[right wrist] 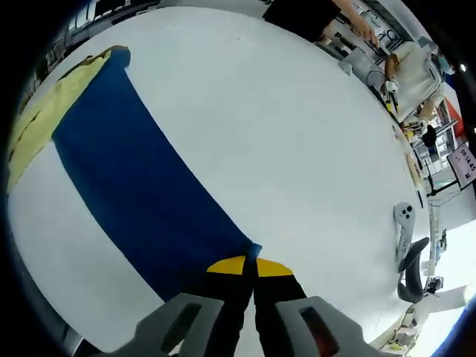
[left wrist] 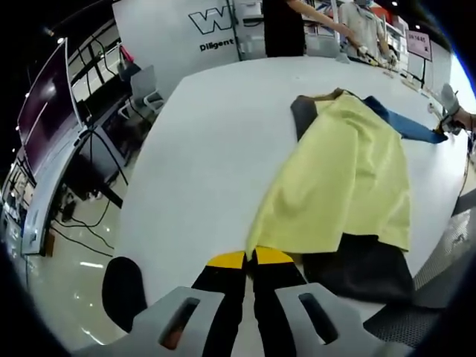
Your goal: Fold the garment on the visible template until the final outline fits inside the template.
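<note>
Garment (left wrist: pixel 342 171), a yellow body with a blue sleeve (right wrist: pixel 141 193), lies flat over the dark template (left wrist: pixel 364 268) on the white table (left wrist: pixel 216 149), and could slip loose or drag askew, since each closed gripper, left (left wrist: pixel 249 258) and right (right wrist: pixel 248 264), pinches only a thin edge.

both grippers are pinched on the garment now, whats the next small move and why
Probably lift both together and carry the held edges inward. The left gripper is shut on the yellow corner, the right gripper on the blue sleeve, which lies stretched out across the white table, well beyond the yellow body.
</note>
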